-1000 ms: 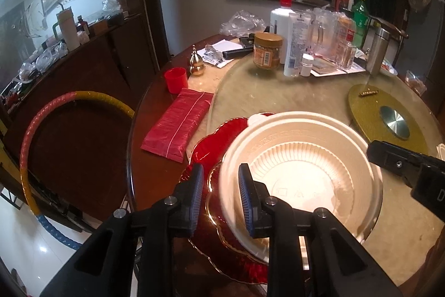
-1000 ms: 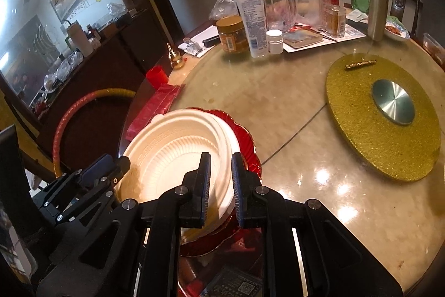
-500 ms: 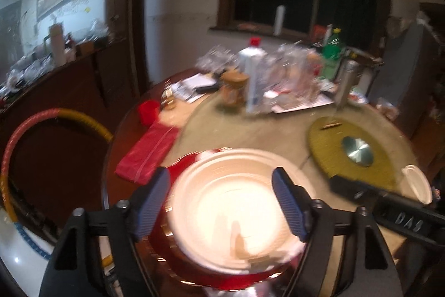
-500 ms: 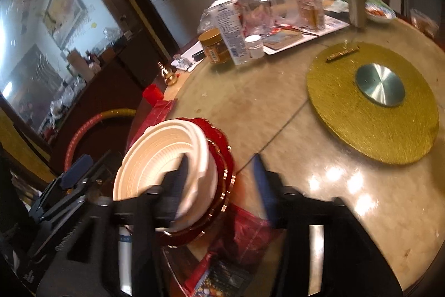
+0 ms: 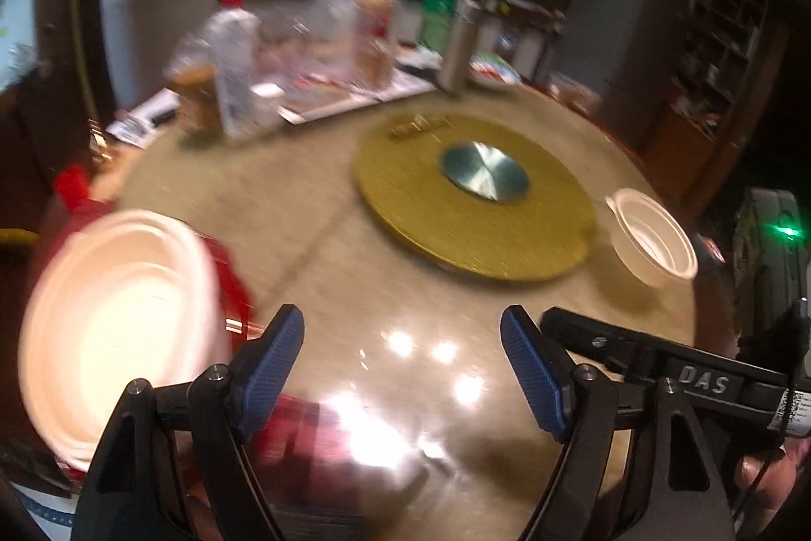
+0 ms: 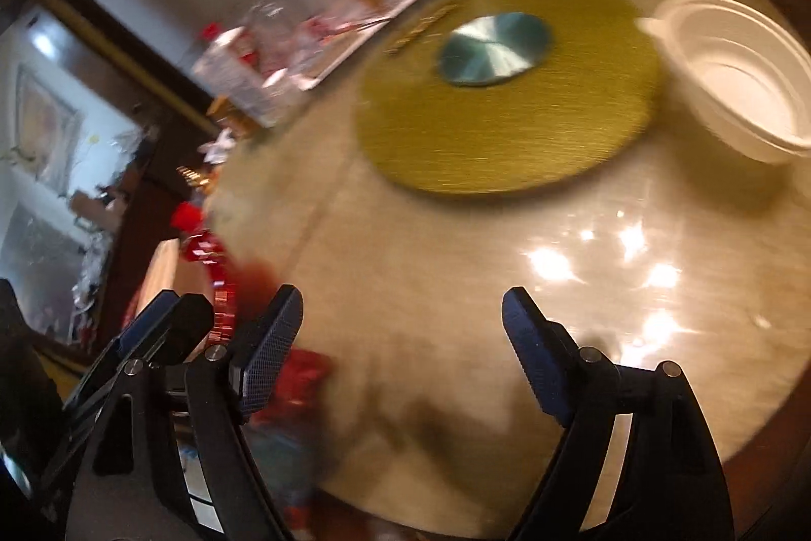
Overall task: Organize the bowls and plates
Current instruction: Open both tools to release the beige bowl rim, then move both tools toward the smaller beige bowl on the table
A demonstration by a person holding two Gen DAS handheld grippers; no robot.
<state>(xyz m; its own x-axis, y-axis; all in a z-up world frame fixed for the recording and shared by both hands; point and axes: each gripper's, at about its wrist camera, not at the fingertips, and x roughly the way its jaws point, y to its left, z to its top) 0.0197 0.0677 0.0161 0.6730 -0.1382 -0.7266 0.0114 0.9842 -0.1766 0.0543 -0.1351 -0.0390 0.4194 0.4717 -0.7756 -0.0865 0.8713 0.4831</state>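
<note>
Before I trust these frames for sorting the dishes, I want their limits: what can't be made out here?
- Left wrist view: the white bowl stack is motion-smeared; how many bowls, unclear.
- Red plate beneath: mostly hidden by the stack.
- Right wrist view: the lone white bowl is cut by the right edge.
- Both views: bottles and jars too blurred to read labels.

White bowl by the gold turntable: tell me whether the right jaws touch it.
Apart. The right wrist view shows the right gripper open over bare table, with the white bowl far beyond.
</note>
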